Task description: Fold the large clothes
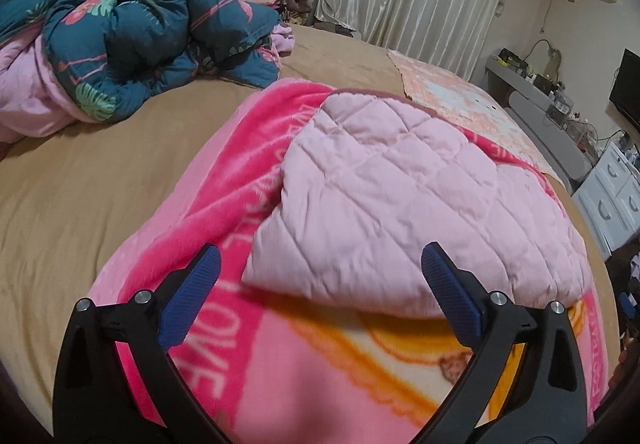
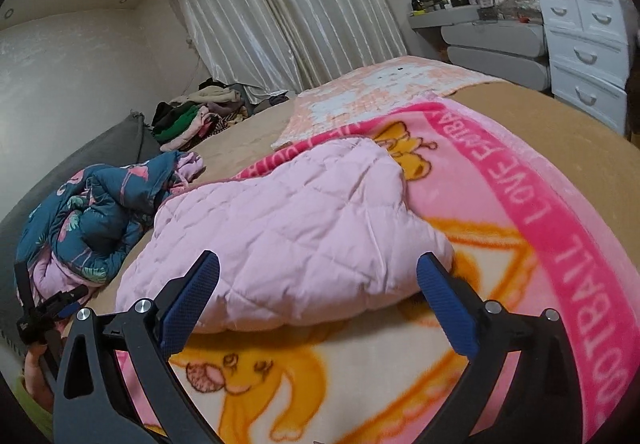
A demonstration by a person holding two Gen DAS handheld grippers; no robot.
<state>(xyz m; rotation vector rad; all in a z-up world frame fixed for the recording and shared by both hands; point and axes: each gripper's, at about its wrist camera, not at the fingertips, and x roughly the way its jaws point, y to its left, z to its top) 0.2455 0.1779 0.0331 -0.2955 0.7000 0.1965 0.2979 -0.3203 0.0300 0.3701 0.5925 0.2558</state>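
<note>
A pale pink quilted garment (image 1: 400,195) lies folded over on a bright pink fleece blanket (image 1: 224,179) with orange cartoon prints, spread on a tan bed. It also shows in the right wrist view (image 2: 280,232), on the same blanket (image 2: 560,244). My left gripper (image 1: 320,264) is open and empty, its blue pads either side of the garment's near edge, just above it. My right gripper (image 2: 318,268) is open and empty, hovering at the garment's near edge. The left gripper (image 2: 52,308) shows at the left edge of the right wrist view.
A crumpled teal flamingo-print quilt (image 1: 132,27) lies at the bed's far left. A peach patterned mat (image 1: 452,103) lies beyond the blanket. Piled clothes (image 2: 196,115) sit by the curtains. White drawers (image 2: 588,43) and a cluttered grey desk (image 2: 492,31) stand right of the bed.
</note>
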